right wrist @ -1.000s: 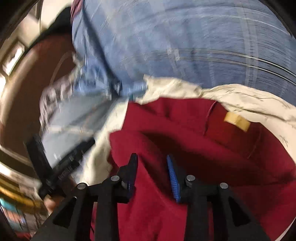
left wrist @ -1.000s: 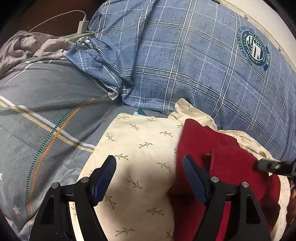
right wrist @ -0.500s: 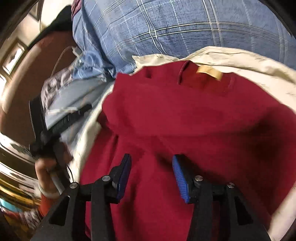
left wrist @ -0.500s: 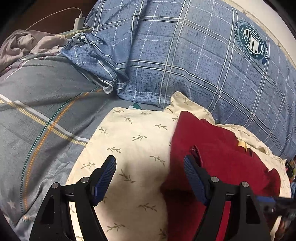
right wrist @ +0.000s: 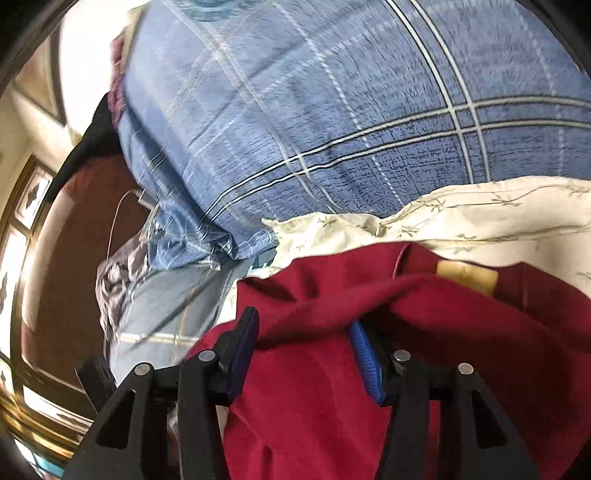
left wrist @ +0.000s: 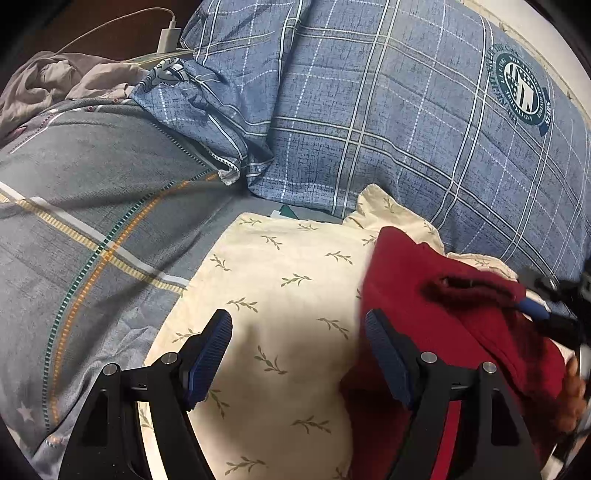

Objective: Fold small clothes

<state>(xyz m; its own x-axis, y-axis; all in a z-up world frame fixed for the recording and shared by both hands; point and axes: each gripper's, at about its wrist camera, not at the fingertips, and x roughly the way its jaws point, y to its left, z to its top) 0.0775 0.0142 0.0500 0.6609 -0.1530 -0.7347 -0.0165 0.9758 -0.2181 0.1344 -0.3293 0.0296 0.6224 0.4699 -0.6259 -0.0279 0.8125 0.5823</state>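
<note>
A dark red garment [left wrist: 443, 321] lies on a cream leaf-print cloth [left wrist: 288, 295] on the bed. My left gripper [left wrist: 299, 350] is open and empty, low over the cream cloth, its right finger at the garment's left edge. My right gripper [right wrist: 303, 350] is open, pushed into the red garment [right wrist: 443, 350], with a fold of it draped across the jaws. A tan label [right wrist: 467, 278] shows inside the garment. The right gripper also shows at the right edge of the left wrist view [left wrist: 543, 306], lifting a fold.
A blue plaid pillow [left wrist: 388, 110] lies behind the cloth. A grey striped bedsheet [left wrist: 92, 221] spreads to the left. A white charger and cable [left wrist: 168, 35] and a crumpled grey garment [left wrist: 44, 81] lie at the far left. The dark wooden bed frame [right wrist: 62, 258] is on the left.
The right gripper has opened wider and lifted, raising a fold of the red garment. The left gripper has stayed in place and open.
</note>
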